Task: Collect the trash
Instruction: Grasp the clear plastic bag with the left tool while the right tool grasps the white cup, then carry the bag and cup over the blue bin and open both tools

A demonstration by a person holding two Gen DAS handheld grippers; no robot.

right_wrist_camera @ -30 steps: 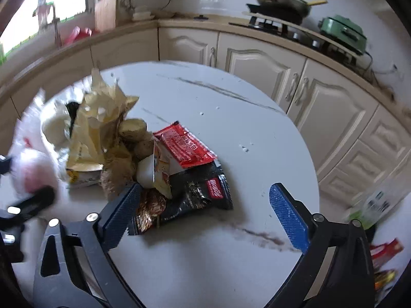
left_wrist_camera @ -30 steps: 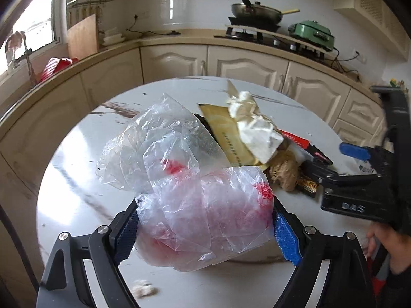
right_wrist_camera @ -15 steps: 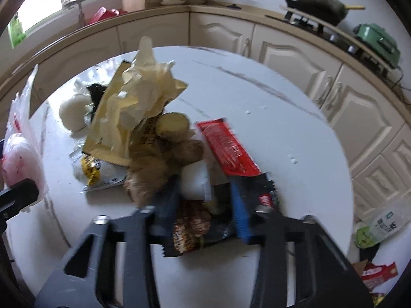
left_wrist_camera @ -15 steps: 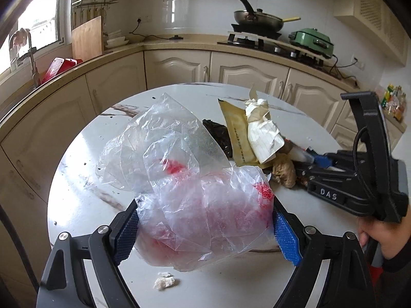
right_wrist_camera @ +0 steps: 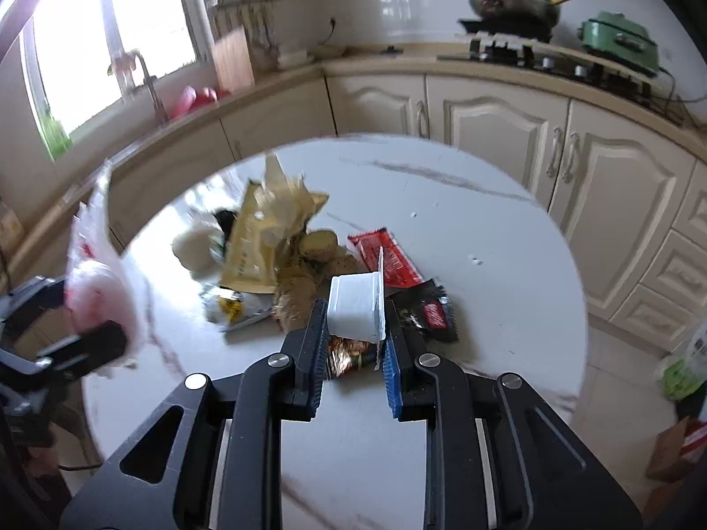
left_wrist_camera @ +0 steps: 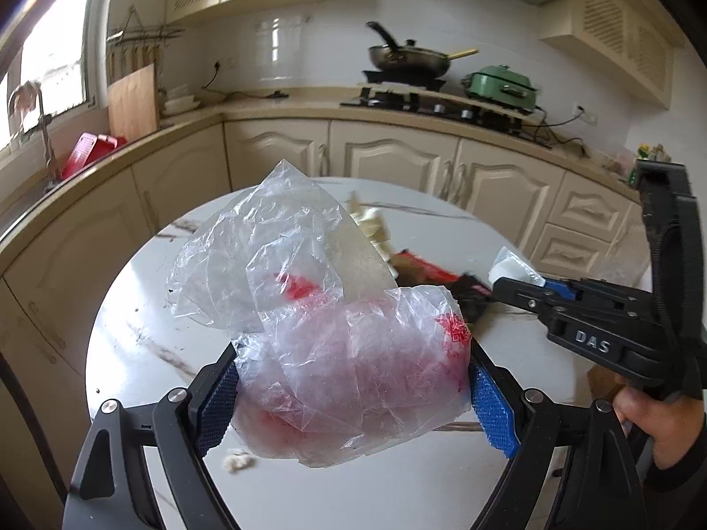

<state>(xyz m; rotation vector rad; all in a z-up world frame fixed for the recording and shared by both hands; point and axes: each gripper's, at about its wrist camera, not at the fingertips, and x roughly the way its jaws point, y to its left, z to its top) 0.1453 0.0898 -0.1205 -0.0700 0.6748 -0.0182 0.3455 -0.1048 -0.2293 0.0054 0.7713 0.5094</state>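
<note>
My left gripper [left_wrist_camera: 351, 393] is shut on a clear plastic bag [left_wrist_camera: 327, 335] with red print, held above the round white table [left_wrist_camera: 146, 309]. My right gripper [right_wrist_camera: 353, 349] is shut on a small white plastic cup [right_wrist_camera: 355, 311] and holds it above the trash pile; the cup [left_wrist_camera: 512, 270] and gripper also show at the right of the left wrist view. On the table lie a yellow wrapper [right_wrist_camera: 265, 238], a red wrapper [right_wrist_camera: 389, 258], a black snack packet [right_wrist_camera: 431, 311], brown lumps [right_wrist_camera: 305, 287] and a white ball [right_wrist_camera: 194, 247].
Cream kitchen cabinets [right_wrist_camera: 499, 132] curve behind the table. A stove with a pan [right_wrist_camera: 512, 4] and a green cooker [right_wrist_camera: 618, 39] are at the back right. A small white crumb [left_wrist_camera: 236, 461] lies near the table's front edge. Bags [right_wrist_camera: 682, 366] stand on the floor right.
My right gripper closed on the white cup in the pile and lifted it. Both grippers rose and tilted up; the bag stays gripped in the left.
</note>
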